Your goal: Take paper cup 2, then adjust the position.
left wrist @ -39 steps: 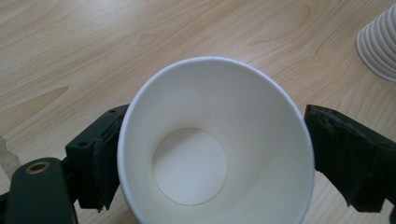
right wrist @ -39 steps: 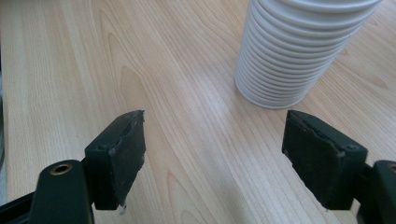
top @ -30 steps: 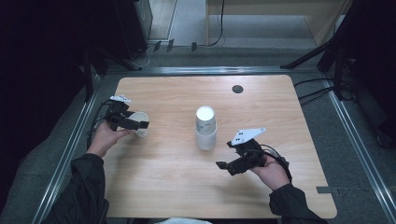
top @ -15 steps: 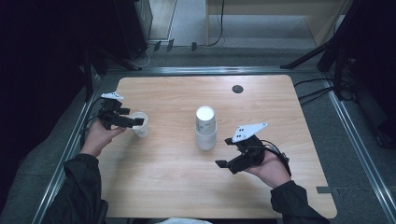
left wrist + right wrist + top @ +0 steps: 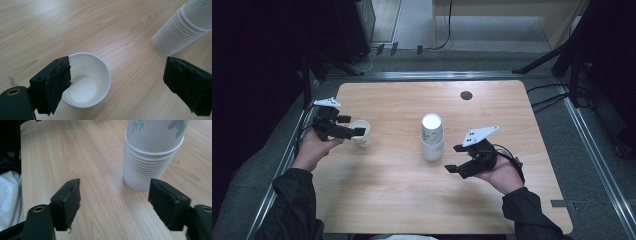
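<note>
The single paper cup (image 5: 86, 80) was plain white inside and out. The stack of cups (image 5: 150, 152) was white too, its top cup printed with green leaves and what looked like a purple flower. The counter (image 5: 402, 200) was pale wood with fine grain. Both tools, left (image 5: 353, 126) and right (image 5: 456, 159), were black, each topped by a light grey plate.

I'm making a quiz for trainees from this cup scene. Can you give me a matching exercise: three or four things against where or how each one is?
Things:
1. single paper cup
2. stack of cups
3. left gripper
4. dark round spot

Places or states:
A. upside down, mid-table
B. far part of the table
C. upright, near the table's left edge
D. jaws wide, cup rim by one pad

Pairs: 1-C, 2-A, 3-D, 4-B
</note>
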A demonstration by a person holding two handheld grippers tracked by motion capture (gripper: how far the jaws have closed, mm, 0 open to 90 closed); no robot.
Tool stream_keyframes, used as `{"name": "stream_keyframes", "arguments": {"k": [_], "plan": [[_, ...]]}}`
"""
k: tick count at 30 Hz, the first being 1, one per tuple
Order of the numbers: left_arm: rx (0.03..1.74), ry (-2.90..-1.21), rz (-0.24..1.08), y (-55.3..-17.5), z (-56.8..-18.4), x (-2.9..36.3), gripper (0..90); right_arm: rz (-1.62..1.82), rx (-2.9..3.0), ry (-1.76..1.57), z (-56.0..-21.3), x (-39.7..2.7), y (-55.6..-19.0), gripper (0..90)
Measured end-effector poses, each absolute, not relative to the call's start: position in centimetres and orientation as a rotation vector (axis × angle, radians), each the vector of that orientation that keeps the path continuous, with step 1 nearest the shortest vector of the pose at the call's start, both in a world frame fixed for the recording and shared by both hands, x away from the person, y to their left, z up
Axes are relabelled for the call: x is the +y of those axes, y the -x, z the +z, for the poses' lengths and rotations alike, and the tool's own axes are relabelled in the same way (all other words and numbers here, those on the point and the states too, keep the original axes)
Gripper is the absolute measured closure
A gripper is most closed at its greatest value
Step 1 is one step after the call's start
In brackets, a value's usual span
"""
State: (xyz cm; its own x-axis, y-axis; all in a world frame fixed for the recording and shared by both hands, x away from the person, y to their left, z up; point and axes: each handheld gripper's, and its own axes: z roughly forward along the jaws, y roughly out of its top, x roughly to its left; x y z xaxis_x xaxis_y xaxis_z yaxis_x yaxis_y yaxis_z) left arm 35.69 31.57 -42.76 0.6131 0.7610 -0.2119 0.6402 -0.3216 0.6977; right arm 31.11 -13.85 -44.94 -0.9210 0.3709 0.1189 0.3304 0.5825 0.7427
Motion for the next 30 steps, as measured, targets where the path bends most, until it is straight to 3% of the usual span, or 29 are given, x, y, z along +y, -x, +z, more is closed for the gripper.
{"name": "stream_keyframes", "arguments": {"k": [13, 30], "plan": [[1.026, -2.113, 0.211, -32.3, -41.9, 29.5, 8.0, 1.247, 2.789, -0.574, -44.4, -13.3, -33.2, 32.9], [0.921, -2.165, 0.156, -29.2, -42.7, 25.9, 8.0, 1.232, 2.812, -0.521, -42.9, -12.7, -35.8, 27.1]]}}
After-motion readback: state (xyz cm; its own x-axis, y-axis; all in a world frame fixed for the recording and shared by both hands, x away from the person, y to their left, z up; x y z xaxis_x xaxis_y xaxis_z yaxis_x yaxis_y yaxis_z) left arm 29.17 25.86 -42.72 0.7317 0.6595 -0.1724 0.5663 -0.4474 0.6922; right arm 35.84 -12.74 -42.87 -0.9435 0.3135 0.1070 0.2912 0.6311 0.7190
